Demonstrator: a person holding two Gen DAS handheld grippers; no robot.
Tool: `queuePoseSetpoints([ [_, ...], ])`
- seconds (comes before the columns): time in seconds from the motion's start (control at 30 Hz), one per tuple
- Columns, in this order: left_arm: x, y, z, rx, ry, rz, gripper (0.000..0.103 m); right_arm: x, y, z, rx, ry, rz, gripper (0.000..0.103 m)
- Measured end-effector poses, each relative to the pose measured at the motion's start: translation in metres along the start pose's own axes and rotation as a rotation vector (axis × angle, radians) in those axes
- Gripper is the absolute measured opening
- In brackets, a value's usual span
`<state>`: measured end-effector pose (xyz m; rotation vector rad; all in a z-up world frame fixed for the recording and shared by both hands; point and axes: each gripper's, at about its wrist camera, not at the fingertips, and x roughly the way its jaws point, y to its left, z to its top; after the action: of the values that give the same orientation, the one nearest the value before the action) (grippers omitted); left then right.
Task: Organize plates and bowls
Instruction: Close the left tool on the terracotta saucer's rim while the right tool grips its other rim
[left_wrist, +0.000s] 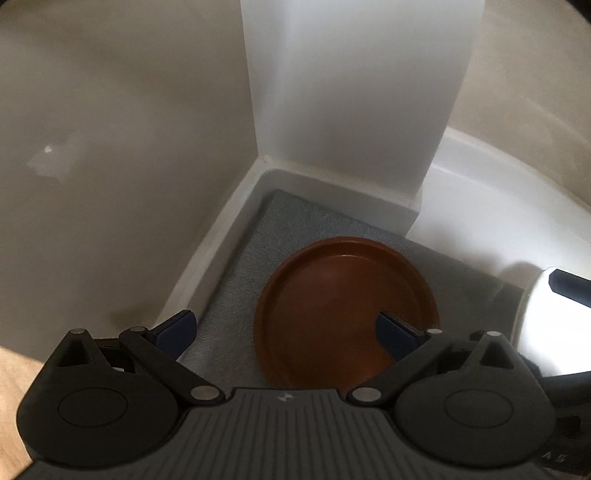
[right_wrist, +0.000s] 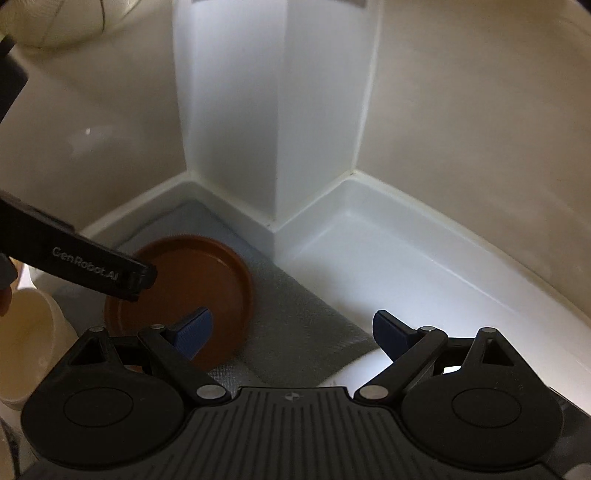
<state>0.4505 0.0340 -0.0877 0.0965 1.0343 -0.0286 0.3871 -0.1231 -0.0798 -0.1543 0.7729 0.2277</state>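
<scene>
A brown round plate (left_wrist: 343, 306) lies flat on a grey mat (left_wrist: 295, 229) in a white corner; it also shows in the right wrist view (right_wrist: 192, 288). My left gripper (left_wrist: 284, 328) is open and empty just above the plate's near edge, its right finger over the plate. My right gripper (right_wrist: 291, 328) is open and empty, above the mat (right_wrist: 295, 314) to the right of the plate. A white plate's rim (right_wrist: 354, 369) shows under the right gripper. A cream bowl (right_wrist: 29, 347) sits at the left edge.
A white square pillar (left_wrist: 354, 92) stands behind the mat, with beige walls on both sides. A white ledge (right_wrist: 424, 266) runs to the right of the pillar. The left gripper's black body (right_wrist: 74, 266) reaches across the left of the right wrist view.
</scene>
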Motion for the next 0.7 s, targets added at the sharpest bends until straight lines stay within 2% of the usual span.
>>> queuePoseSetpoints([
  [0.2, 0.027, 0.001, 0.008, -0.022, 0.060, -0.002, 0.103, 0.023, 0.005, 0.005, -0.012, 0.058, 0.048, 0.094],
  [0.47, 0.056, 0.004, 0.012, -0.030, 0.164, -0.014, 0.103, 0.059, 0.011, 0.002, 0.039, 0.167, 0.091, 0.094],
  [0.7, 0.065, 0.002, 0.013, -0.020, 0.176, -0.019, 0.103, 0.073, 0.008, -0.001, 0.087, 0.199, 0.110, 0.096],
])
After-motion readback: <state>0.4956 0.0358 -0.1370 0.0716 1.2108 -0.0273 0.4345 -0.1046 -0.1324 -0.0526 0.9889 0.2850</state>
